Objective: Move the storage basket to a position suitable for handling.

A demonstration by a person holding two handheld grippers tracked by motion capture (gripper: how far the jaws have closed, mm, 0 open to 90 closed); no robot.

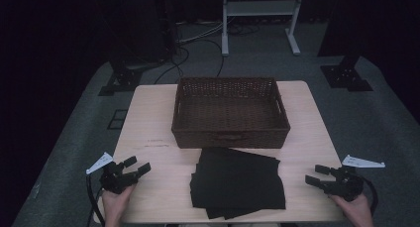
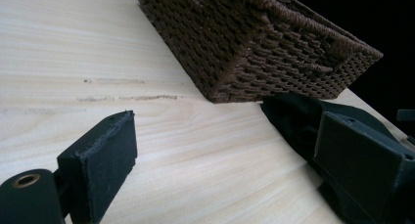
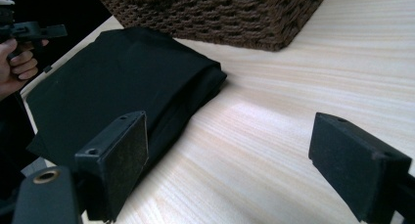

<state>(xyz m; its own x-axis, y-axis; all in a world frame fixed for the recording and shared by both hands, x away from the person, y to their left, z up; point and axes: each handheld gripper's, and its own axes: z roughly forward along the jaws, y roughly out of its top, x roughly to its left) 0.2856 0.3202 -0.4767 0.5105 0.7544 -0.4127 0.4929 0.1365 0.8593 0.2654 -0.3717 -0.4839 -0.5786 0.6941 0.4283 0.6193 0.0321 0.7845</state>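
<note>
Nearest the high camera, two hands come up from the bottom edge, each with a gripper. At the left, the left gripper [image 1: 137,166] sits over the near left corner of the table [image 1: 148,123], its jaws apart with nothing between them; in the left gripper view the jaws stand wide over bare wood, with a faint dark smudge line on the tabletop ahead of them. Moving right, a stack of black cloths [image 1: 237,182] lies flat at the middle of the near edge, its layers slightly fanned so several corners show, and its far edge reaches the front wall of the basket [image 1: 230,138]. That basket is a dark brown woven one with a handle slot in the front wall and another in its right wall; it stands behind the cloths at the middle of the table, and its inside looks bare down to the woven bottom. Further right, the right gripper [image 1: 317,174] sits near the right corner, jaws also apart and holding nothing, well clear of the cloths; in the right gripper view the folded cloths [image 3: 122,82] lie to the left of its jaws and the basket [image 3: 220,13] beyond
</note>
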